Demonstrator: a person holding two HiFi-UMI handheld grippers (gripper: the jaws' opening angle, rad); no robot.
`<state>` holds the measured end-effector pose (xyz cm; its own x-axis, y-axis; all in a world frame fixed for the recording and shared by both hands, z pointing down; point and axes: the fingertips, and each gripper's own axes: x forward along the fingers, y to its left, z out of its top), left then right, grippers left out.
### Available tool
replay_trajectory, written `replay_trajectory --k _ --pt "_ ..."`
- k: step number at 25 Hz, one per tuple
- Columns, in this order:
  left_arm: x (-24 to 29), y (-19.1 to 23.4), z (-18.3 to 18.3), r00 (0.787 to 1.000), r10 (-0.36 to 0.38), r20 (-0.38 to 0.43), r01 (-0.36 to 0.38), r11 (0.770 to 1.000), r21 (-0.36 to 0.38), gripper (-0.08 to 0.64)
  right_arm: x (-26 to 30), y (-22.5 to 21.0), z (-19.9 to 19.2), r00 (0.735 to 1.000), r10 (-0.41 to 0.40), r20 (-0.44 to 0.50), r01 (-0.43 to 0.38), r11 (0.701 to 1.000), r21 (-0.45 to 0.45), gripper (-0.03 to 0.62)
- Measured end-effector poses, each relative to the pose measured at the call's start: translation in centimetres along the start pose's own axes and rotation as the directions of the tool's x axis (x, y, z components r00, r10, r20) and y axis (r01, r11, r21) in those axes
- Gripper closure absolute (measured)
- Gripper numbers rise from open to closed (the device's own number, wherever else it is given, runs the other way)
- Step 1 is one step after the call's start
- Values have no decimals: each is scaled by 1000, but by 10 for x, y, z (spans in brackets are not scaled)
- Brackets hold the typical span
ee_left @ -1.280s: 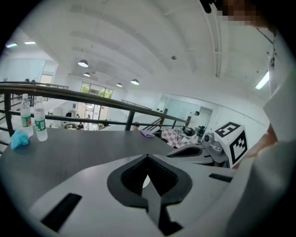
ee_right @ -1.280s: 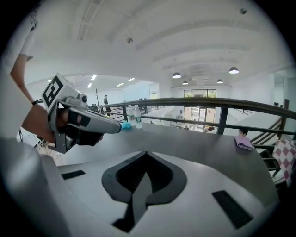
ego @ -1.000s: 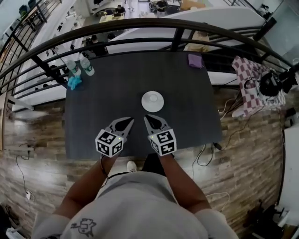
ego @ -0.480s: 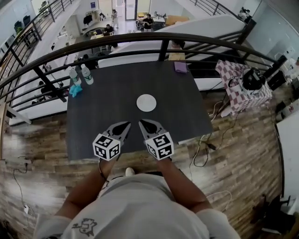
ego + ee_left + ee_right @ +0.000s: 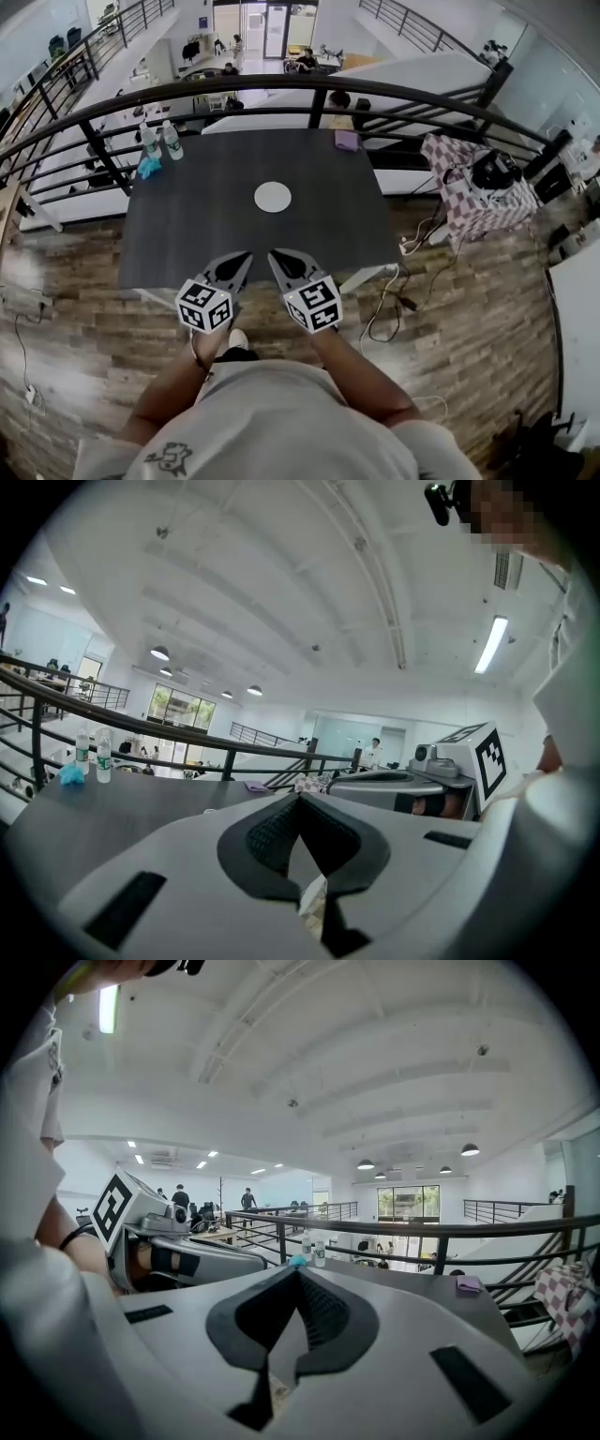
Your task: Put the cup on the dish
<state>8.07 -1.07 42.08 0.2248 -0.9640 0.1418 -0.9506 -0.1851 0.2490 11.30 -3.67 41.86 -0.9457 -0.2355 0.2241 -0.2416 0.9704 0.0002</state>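
The white dish [image 5: 272, 197] lies in the middle of the dark table [image 5: 187, 234]. From above, something white stands on its centre; at this size I cannot make out the cup apart from the dish. Both grippers hover at the table's near edge, well short of the dish. My left gripper [image 5: 246, 255] is shut, its jaws meeting at the tip [image 5: 300, 795] with nothing between them. My right gripper [image 5: 275, 253] is likewise shut and empty [image 5: 298, 1271]. Each gripper view shows the other gripper beside it, and neither shows the dish.
Two water bottles [image 5: 159, 141] and a blue cloth [image 5: 148, 167] stand at the far left corner, a purple cloth [image 5: 347, 140] at the far right. A black railing [image 5: 319, 94] runs behind the table. A checkered cloth [image 5: 469, 187] and cables lie on the floor to the right.
The table and dish now lie farther from me. Both shut grippers have drawn back from beside the dish to the table's near edge.
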Motion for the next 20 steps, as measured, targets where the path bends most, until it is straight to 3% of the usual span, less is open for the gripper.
replay_trajectory --k 4,9,20 --pt "-18 -71 -26 999 33 0 -33 999 -6 561 -70 24 -26 999 41 -13 -41 999 -1 578" --pt "-35 -125 -44 999 46 -16 -46 999 0 561 -121 38 -38 998 62 -7 -62 998 14 578" --pt "-79 -158 -57 999 26 -38 -25 1000 18 561 -158 81 -37 999 46 9 -47 999 14 578"
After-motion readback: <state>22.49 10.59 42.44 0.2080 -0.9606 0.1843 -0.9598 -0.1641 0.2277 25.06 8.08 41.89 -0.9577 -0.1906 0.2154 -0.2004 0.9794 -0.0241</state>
